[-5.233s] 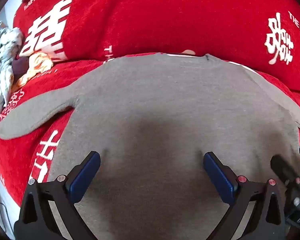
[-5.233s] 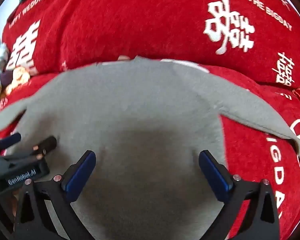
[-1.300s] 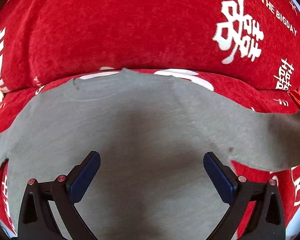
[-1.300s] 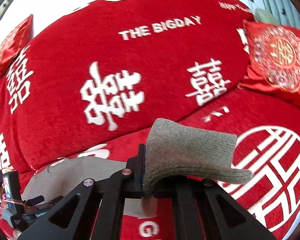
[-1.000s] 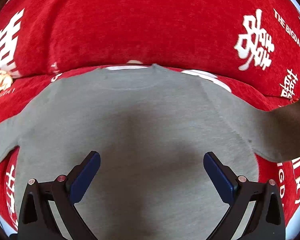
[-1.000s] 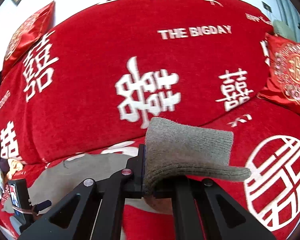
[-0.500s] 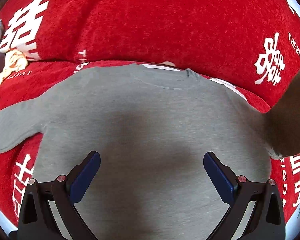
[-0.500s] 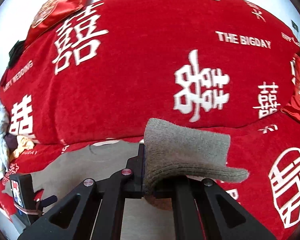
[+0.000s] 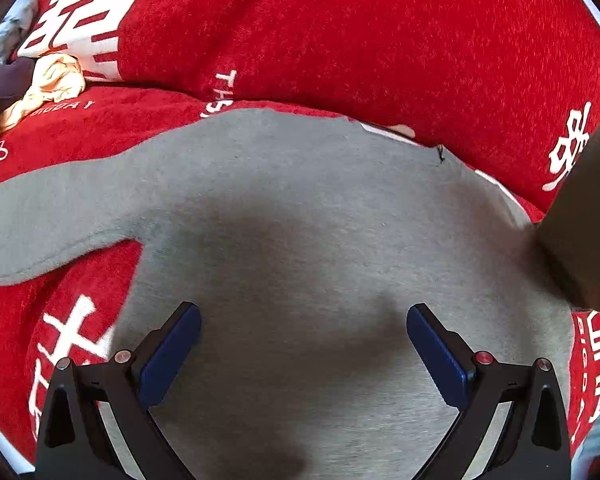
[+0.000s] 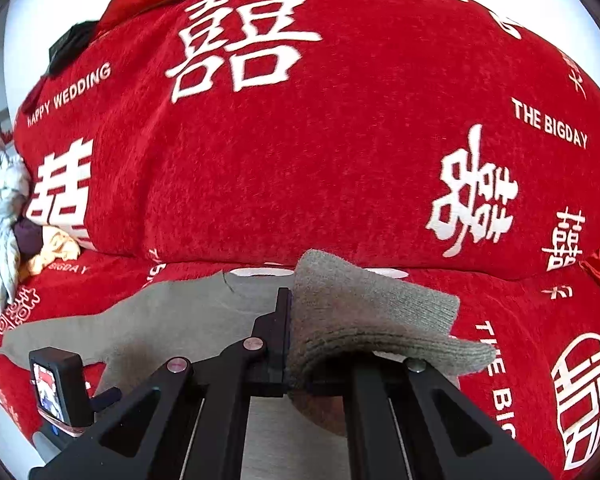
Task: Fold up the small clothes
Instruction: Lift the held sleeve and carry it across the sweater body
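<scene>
A grey sweater (image 9: 300, 248) lay spread flat on a red sofa cover (image 9: 340, 40) printed with white wedding characters, its neckline toward the top of the frame against the backrest and its hem toward the bottom edge. In the right wrist view, the right gripper (image 10: 290, 344) was clamped on the ribbed cuff (image 10: 372, 320) of one sleeve, which draped over the closed jaws at lower centre and hung clear of the cover. The same lifted sleeve showed as a dark grey slab at the right edge of the left wrist view, above the sweater's right shoulder. The left gripper (image 9: 303, 344) hovered with its jaws spread wide and nothing between them, low in the frame over the sweater's chest; its blue pads (image 9: 168, 354) framed bare knit. The other sleeve (image 9: 48, 224) stretched flat toward the left edge of that frame, its long axis running roughly sideways and slightly downward, away from the body. The fold appeared to turn on the held sleeve lying to the right of the sweater's body, so that carrying the cuff leftward across the chest would lay it over the torso; the right hand was plainly the nearer to that work, while the flat sleeve at the left sat closer to the empty left gripper. A small heap of other clothes (image 9: 40, 80) rested at the upper left, well apart from the sweater.
</scene>
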